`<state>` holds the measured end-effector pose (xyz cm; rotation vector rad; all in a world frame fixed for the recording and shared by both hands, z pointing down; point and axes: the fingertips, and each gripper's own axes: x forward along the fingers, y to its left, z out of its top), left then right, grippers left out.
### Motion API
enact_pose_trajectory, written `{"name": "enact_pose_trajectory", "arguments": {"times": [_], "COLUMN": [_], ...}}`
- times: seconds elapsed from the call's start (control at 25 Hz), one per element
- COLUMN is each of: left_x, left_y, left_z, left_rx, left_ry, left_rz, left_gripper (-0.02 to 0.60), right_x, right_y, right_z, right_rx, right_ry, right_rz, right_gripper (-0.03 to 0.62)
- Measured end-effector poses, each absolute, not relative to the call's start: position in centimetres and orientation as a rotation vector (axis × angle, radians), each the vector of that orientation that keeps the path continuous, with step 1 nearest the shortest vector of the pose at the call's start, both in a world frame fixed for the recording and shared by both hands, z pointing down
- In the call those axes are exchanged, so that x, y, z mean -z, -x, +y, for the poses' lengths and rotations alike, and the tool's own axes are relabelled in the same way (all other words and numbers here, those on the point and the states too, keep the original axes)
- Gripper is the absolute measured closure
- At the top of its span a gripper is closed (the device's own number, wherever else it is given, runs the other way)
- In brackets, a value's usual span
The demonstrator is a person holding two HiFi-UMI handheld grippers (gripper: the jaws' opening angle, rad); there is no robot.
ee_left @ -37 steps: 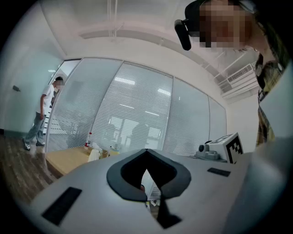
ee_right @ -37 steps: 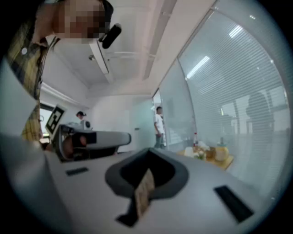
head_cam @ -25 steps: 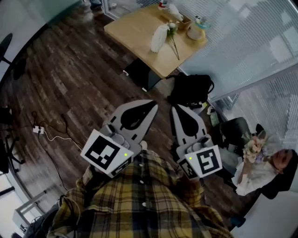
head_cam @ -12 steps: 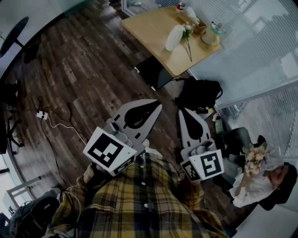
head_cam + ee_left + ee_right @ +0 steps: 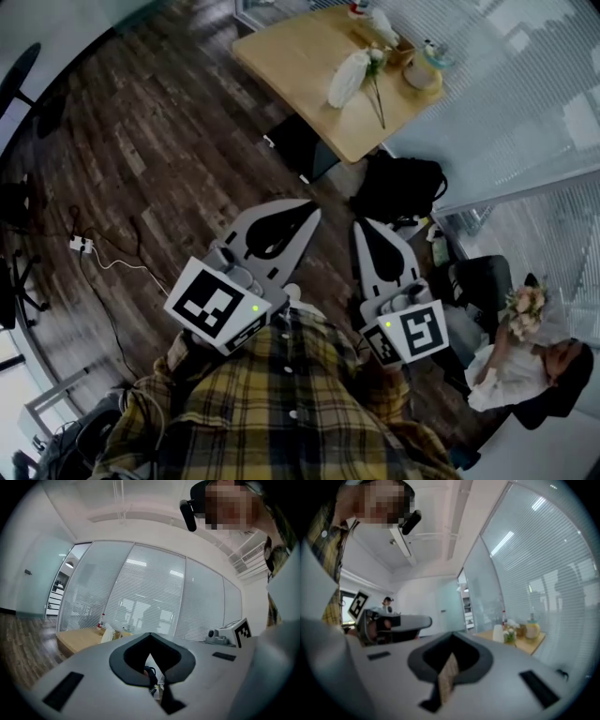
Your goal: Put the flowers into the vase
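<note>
The flowers lie far ahead on a wooden table [image 5: 300, 56]: a white paper-wrapped bunch [image 5: 347, 78] and a single stemmed flower [image 5: 377, 92] beside it. A pale round vessel with a greenish top [image 5: 422, 70] stands at the table's right end; I cannot tell if it is the vase. My left gripper [image 5: 309, 210] and right gripper [image 5: 359, 223] are held side by side near my chest, over the floor, well short of the table. Both are shut with nothing in them. The left gripper [image 5: 150, 633] points toward the table [image 5: 77, 640]. The right gripper [image 5: 452, 633] has the white bunch [image 5: 498, 633] off to its right.
A black bag [image 5: 403, 187] lies on the dark wood floor between me and the table, and a black base [image 5: 300, 150] sits under the table. A person [image 5: 511, 366] sits at the right holding a bouquet [image 5: 525, 303]. A cable and power strip [image 5: 80, 246] lie at the left. Glass walls with blinds stand behind the table.
In the head view the table has shifted right and up. Both grippers stay shut, side by side, and have barely moved in the picture.
</note>
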<state>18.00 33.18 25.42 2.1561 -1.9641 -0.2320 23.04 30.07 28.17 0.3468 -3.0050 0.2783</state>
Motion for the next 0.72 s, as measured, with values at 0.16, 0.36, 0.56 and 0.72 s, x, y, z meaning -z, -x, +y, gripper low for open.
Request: {"name": "enact_pose_trajectory", "arguments": {"times": [0.16,0.36,0.56,0.72], "left_x": [-25.9,-26.3,-26.7,-27.1], "left_y": [-14.6,-10.0,-5.7,-3.1], "left_z": [30.2,26.4,23.5,21.7], "left_rx": [0.215,0.162,0.133,0.121], "left_ry": [-2.167,-2.198,-2.225,-2.241], "left_rz": [-1.92,-1.895,-1.869,-1.82], "left_gripper": [0.572,0.572,0.572,0.572], "right_x": [-28.9,-29.6,-30.0,-30.5], "right_y": [-19.8,-15.7,-12.3,-10.7], "right_z": [27.3,23.5,20.0,17.7], "right_rx": [-0.32,-0.337,-0.369,-0.399], "right_ry": [-0.383,-0.458,-0.542,-0.62], "right_rz": [-2.989,-2.973,-2.963,-2.938], "right_gripper": [0.582,0.582,0.582,0.582]}}
